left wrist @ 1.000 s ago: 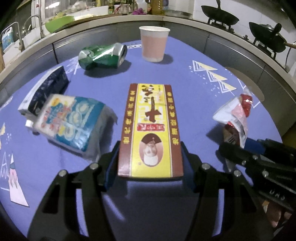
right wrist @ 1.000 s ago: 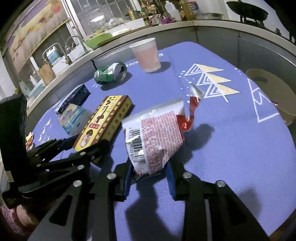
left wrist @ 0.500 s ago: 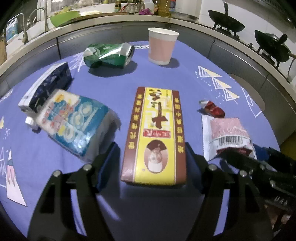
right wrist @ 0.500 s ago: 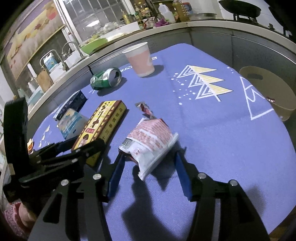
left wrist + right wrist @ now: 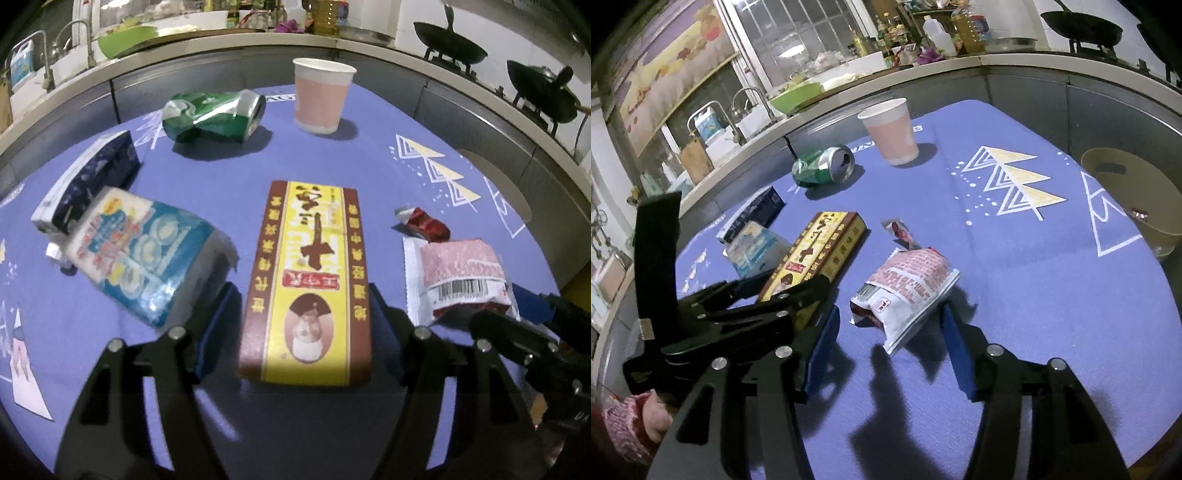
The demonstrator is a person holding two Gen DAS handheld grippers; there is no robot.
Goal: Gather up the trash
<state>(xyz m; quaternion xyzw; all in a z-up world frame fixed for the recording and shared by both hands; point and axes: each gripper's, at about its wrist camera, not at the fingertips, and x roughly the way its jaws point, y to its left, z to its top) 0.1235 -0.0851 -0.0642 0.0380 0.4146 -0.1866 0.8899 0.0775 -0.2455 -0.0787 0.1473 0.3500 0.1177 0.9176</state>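
Left tool (image 5: 301, 317) was spread wide, jaws flanking the near end of the flat yellow-and-brown cardboard box (image 5: 308, 280), gap visible on both sides, nothing gripped. Box lay flat on the purple-clothed bench (image 5: 332, 166).

Right tool (image 5: 888, 350) was also wide open, blue pads either side of the red-and-white crumpled snack bag (image 5: 908, 291); right pad looked close to the bag's edge, contact not clear. Bag lay on the bench, not lifted. In the left view the same bag (image 5: 458, 280) sat just right of the box, barcode up.

Left of the box: blue-and-white soft tissue pack (image 5: 136, 254), tilted, close to the left jaw. Touching it further back: dark blue rectangular carton (image 5: 88, 181).

Just beyond the snack bag: small red foil wrapper (image 5: 901, 232), apart from it.

Further back: dented green aluminium can (image 5: 214, 116) on its side, open end facing right. Right of it: pink-and-white paper cup (image 5: 321, 96), upright.

Off the bench's right edge: tan round plastic bin (image 5: 1126, 192), a small wrapper visible inside.

Far background: grey counter with a green bowl (image 5: 796, 98), bottles and a black wok (image 5: 448, 46).
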